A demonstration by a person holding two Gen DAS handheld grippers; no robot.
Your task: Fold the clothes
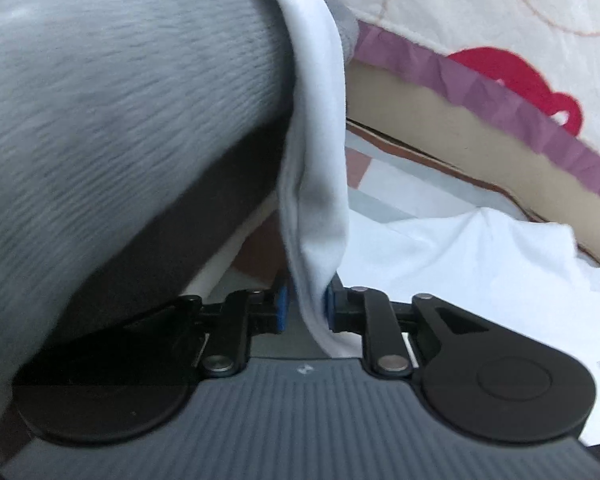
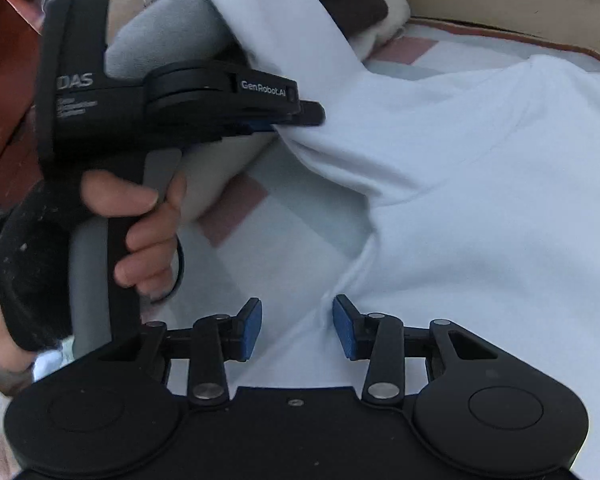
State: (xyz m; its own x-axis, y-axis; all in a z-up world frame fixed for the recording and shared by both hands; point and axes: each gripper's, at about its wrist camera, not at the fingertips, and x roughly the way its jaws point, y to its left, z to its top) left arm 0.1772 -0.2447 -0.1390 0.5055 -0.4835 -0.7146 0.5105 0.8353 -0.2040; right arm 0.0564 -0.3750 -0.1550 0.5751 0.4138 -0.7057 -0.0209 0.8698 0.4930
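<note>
My left gripper (image 1: 305, 306) pinches a fold of the white shirt (image 2: 479, 200); my right gripper (image 2: 298, 326) stands apart over it.

On the left, my hand (image 2: 140, 232) grips the handle, and the blue pads are clamped on a strip of white cloth that runs up from between them and drapes over a grey knitted garment (image 1: 120, 100) just ahead. The body reads "DAS" and "GenRobot.AI"; the smaller lines under it are too blurred to read. To the right, my other gripper's pads (image 2: 345, 332) stand well apart with a crease of the shirt between them, not pressed. The shirt lies spread ahead and to the right on a checked sheet (image 2: 236, 216).
</note>
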